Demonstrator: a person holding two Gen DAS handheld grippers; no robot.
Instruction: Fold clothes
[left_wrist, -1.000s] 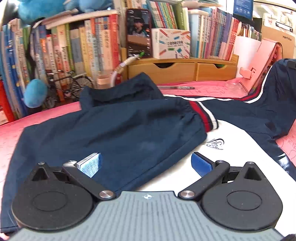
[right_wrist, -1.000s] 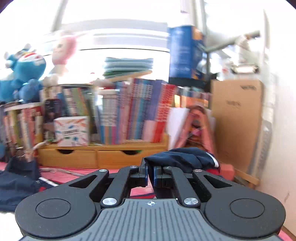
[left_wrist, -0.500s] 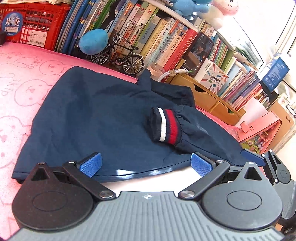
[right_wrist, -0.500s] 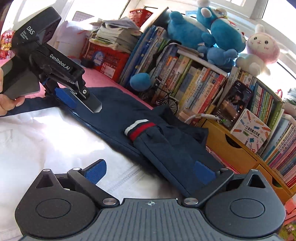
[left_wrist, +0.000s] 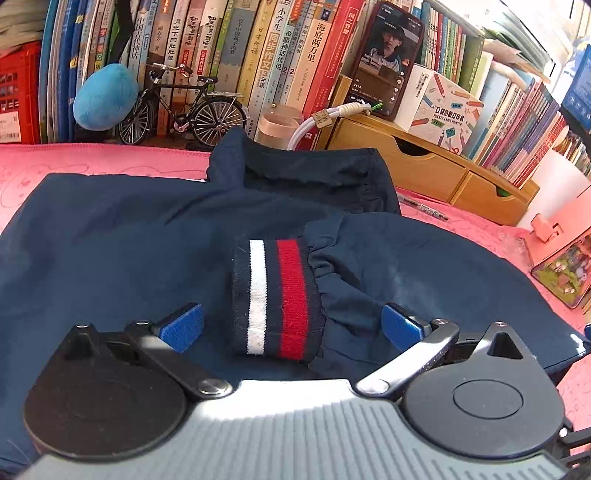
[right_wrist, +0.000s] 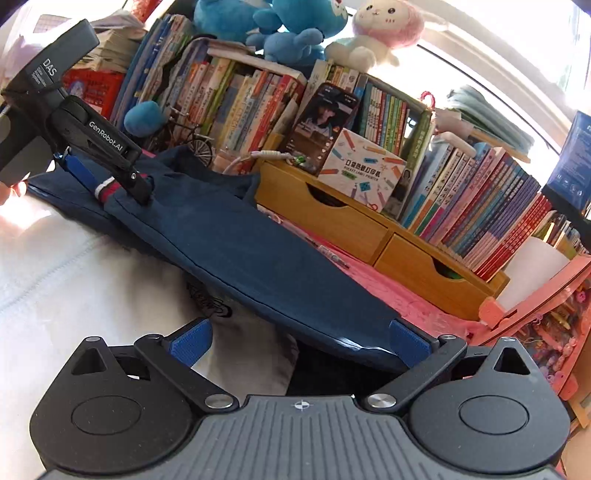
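A navy and white jacket (left_wrist: 110, 236) lies on the pink mat. Both sleeves are folded across its chest. The right sleeve's cuff (left_wrist: 275, 299) with white and red stripes lies between the open pads of my left gripper (left_wrist: 291, 326), which hovers just over it, empty. In the right wrist view the folded sleeve (right_wrist: 251, 254) runs from the cuff down to my open right gripper (right_wrist: 301, 341), whose right pad (right_wrist: 408, 341) is at the sleeve's shoulder fold. The white front (right_wrist: 74, 280) shows below. The left gripper (right_wrist: 96, 177) shows at the upper left.
Books (left_wrist: 221, 55), a model bicycle (left_wrist: 181, 110), a phone (left_wrist: 388, 59), a wooden drawer unit (left_wrist: 424, 170) and a pen (left_wrist: 424, 208) line the far side. A pink stand (right_wrist: 535, 295) is at the right. Plush toys (right_wrist: 295, 26) sit on top of the books.
The right gripper let go of the sleeve it carried over and opened. The sleeve now lies across the jacket. The left gripper moved in over the striped cuff.
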